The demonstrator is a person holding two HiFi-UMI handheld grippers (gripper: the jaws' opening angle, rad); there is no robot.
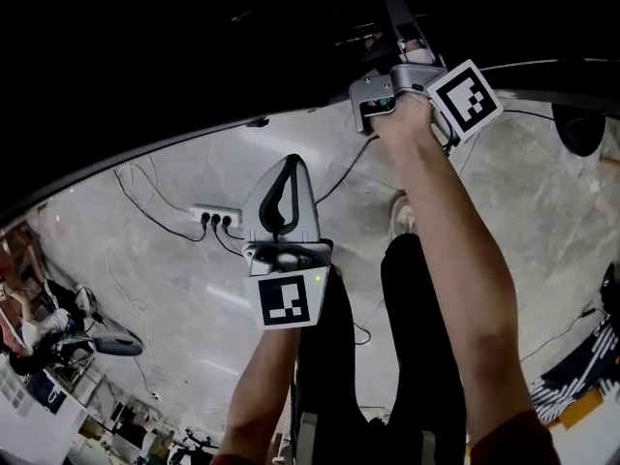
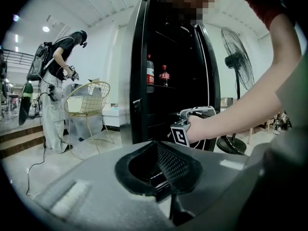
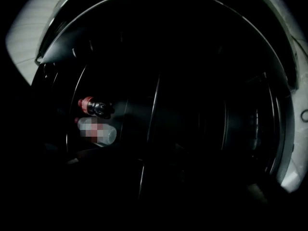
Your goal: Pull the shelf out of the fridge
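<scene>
The tall black fridge (image 2: 139, 57) stands open in the left gripper view, with two red-capped bottles (image 2: 156, 75) on an upper shelf. My right gripper (image 1: 387, 27) reaches level into the dark lower part of the fridge; its marker cube (image 2: 179, 134) shows at the fridge front. Its own view is nearly black and rolled sideways. There I make out thin shelf wires (image 3: 153, 105) and a bottle (image 3: 94, 106), but not the jaws, and nothing shows between them. My left gripper (image 1: 289, 163) hangs back from the fridge, its jaws together and empty.
A power strip (image 1: 215, 218) with cables lies on the marble floor. A standing fan (image 2: 236, 61) is to the right of the fridge. At the left are a person (image 2: 55, 81) with a backpack and a gold wire chair (image 2: 86, 100).
</scene>
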